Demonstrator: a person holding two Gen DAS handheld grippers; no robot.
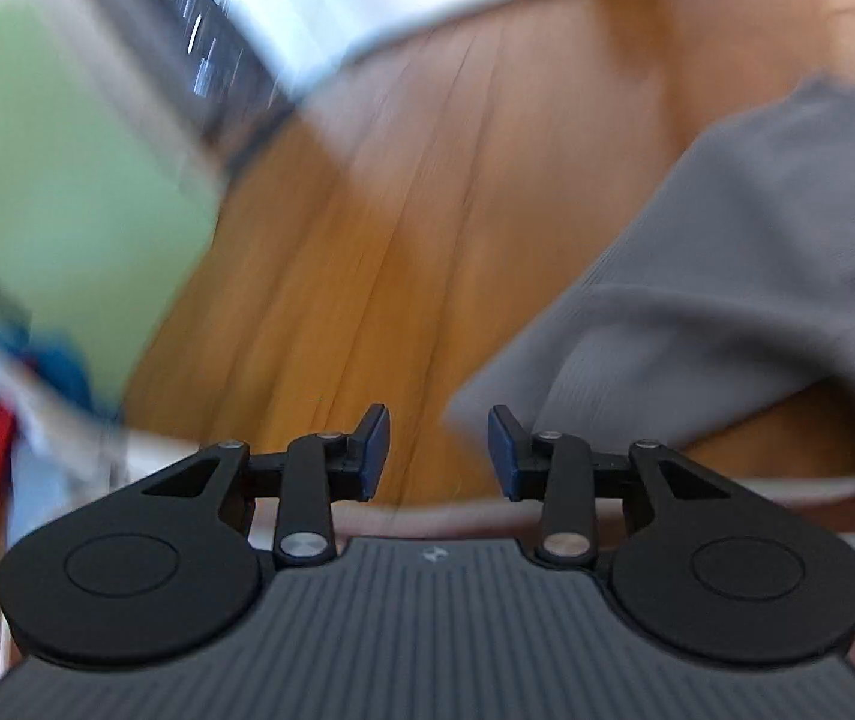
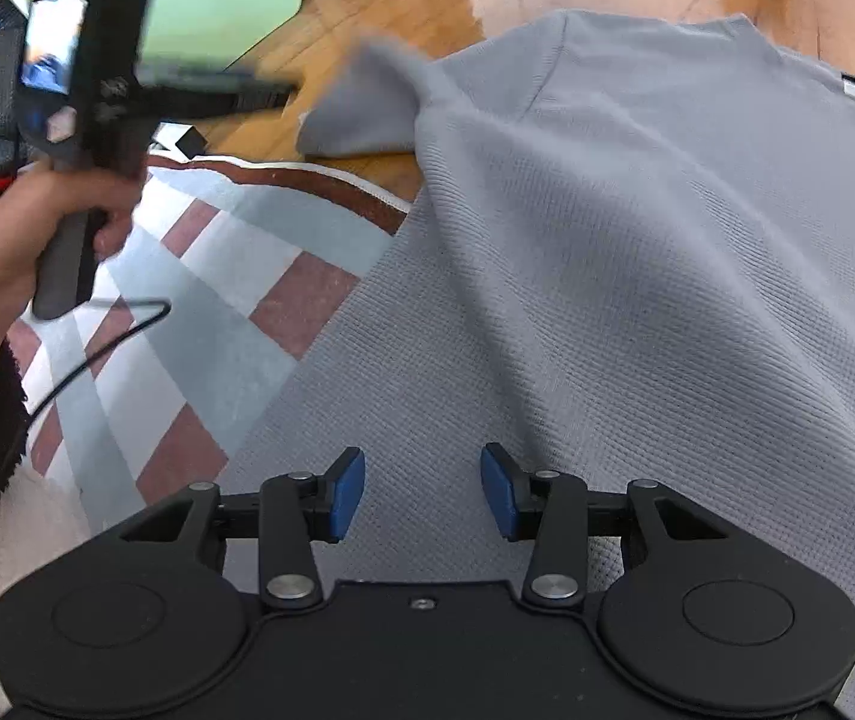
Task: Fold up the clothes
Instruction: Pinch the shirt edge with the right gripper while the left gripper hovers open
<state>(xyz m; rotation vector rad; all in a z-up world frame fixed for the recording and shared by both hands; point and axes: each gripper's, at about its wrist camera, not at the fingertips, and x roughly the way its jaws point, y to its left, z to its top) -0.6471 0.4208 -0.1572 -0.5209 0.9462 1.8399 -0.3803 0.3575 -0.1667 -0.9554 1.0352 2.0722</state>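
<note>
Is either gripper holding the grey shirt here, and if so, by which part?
Neither. The left gripper and right gripper are both open with nothing between the fingers; the grey shirt lies loose.

The left gripper (image 1: 439,450) (jaws apart, empty) hangs over the wooden floor (image 1: 403,192) beside a grey garment (image 1: 745,252).

A grey short-sleeved shirt of waffle-knit fabric (image 2: 637,276) lies spread out flat, partly on a wooden floor and partly on a checked rug. Its neckline with a small white label points to 1 o'clock in the right wrist view. One sleeve (image 2: 361,105) sticks out towards 11 o'clock, its end slightly raised and blurred. Soft wrinkles run across the body.
</note>
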